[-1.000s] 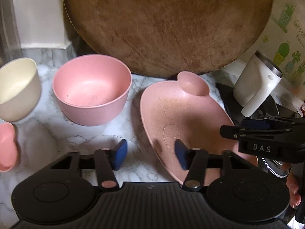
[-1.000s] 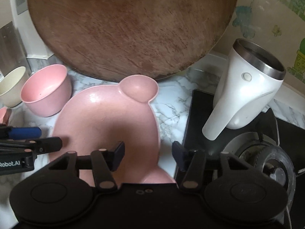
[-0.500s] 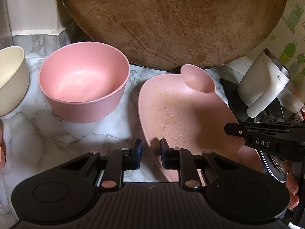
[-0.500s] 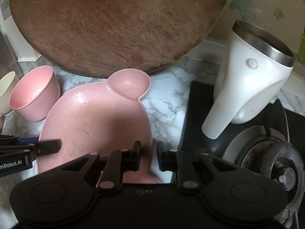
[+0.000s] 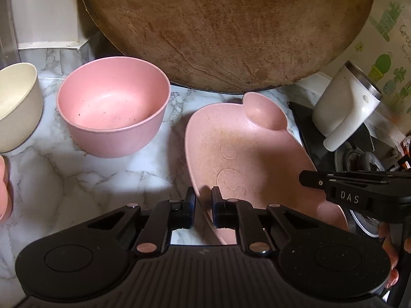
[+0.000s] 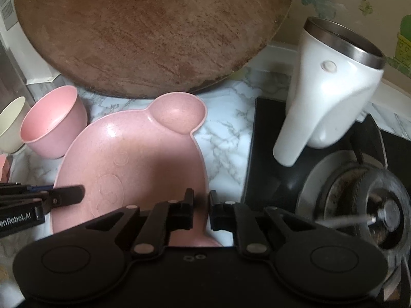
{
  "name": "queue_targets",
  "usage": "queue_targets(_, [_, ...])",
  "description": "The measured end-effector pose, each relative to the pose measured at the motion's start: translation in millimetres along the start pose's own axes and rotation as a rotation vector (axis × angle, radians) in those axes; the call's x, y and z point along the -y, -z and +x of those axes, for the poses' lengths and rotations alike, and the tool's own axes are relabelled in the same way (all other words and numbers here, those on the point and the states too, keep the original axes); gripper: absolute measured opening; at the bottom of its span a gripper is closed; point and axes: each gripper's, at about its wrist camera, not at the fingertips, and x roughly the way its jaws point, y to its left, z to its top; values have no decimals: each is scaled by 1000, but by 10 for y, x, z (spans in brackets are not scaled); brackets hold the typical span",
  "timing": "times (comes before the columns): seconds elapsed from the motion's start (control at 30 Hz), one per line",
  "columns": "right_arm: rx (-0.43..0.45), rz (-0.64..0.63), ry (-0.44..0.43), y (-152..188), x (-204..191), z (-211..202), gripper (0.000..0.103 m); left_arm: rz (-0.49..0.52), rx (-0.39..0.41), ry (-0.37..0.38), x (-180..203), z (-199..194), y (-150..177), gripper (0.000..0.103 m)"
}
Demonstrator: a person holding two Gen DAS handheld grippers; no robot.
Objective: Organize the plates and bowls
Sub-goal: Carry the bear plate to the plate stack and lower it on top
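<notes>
A pink bear-shaped plate [image 5: 246, 159] lies on the marble counter, also in the right wrist view [image 6: 133, 164]. My left gripper [image 5: 203, 205] is shut on the plate's left rim. My right gripper [image 6: 201, 210] is shut on its right rim. A pink bowl [image 5: 113, 105] stands left of the plate, also seen in the right wrist view [image 6: 51, 125]. A cream bowl [image 5: 15, 102] stands further left. A small pink dish [image 5: 3, 187] shows at the left edge.
A large round wooden board [image 5: 226, 25] leans against the wall behind the plate. A white steel-rimmed mug [image 6: 326, 87] lies tilted on the black stove [image 6: 267, 138], beside a gas burner [image 6: 364, 200].
Both grippers went from wide open to shut on opposite rims of the pink bear plate. Both moved slightly forward toward the board.
</notes>
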Motion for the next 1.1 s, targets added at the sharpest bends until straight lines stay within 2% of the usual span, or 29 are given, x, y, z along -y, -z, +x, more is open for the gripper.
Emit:
queue_targets(0.43, [57, 2, -20, 251, -311, -641, 11, -22, 42, 30, -119, -624, 315, 11])
queue_targets(0.67, [83, -21, -73, 357, -636, -972, 10, -48, 93, 3, -345, -1102, 513, 11])
queue_targets(1.1, [113, -127, -199, 544, -1480, -1426, 10, -140, 177, -73, -913, -1986, 948, 11])
